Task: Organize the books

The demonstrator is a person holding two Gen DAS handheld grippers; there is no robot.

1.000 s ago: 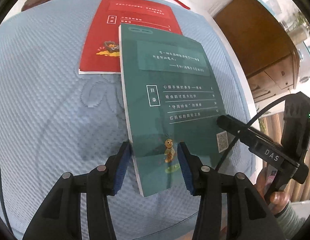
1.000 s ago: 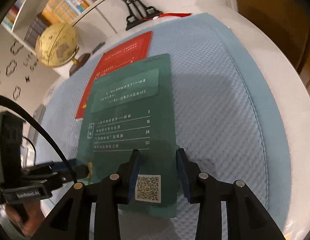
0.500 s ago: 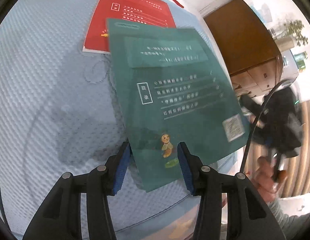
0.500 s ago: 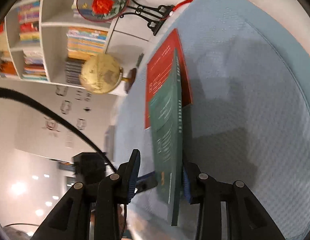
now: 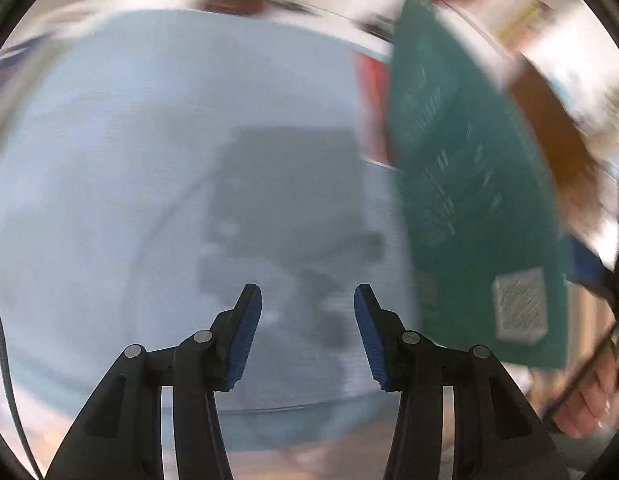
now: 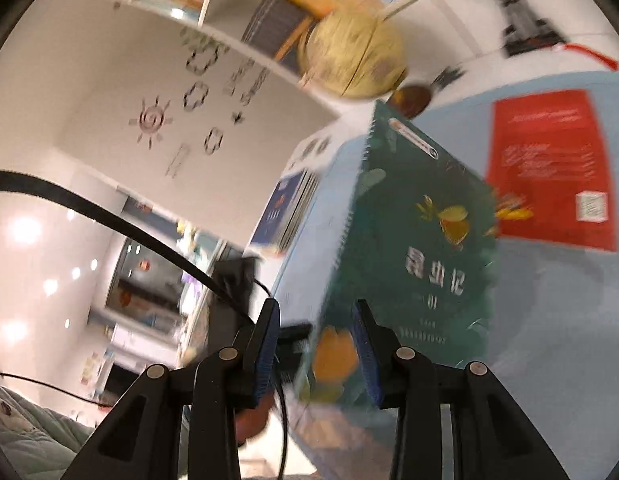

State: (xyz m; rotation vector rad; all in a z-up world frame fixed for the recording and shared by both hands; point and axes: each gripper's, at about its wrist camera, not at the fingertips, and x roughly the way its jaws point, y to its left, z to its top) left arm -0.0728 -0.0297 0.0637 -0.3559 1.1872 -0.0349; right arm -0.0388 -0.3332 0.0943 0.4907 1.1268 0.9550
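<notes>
A green book [image 6: 421, 240] stands tilted on its edge above the light blue mat [image 5: 109, 160], its front cover facing the right wrist view. My right gripper [image 6: 317, 344] is shut on its lower corner. In the left wrist view the green book [image 5: 469, 200] rises at the right, back cover showing. My left gripper [image 5: 308, 332] hangs open over bare mat with nothing between its fingers. A red book [image 6: 549, 160] lies flat on the mat behind the green one; a strip of the red book [image 5: 371, 92] shows in the left view.
A gold globe [image 6: 349, 56] stands at the mat's far edge below shelves of books [image 6: 277, 20]. A dark blue stack of books [image 6: 287, 216] rests at the mat's left side. A hand [image 5: 585, 404] shows bottom right, a brown cabinet [image 5: 549, 120] beyond.
The green book went from lying flat to standing on edge, turned over in my right gripper. My left gripper swung left, and the book is no longer between its fingers.
</notes>
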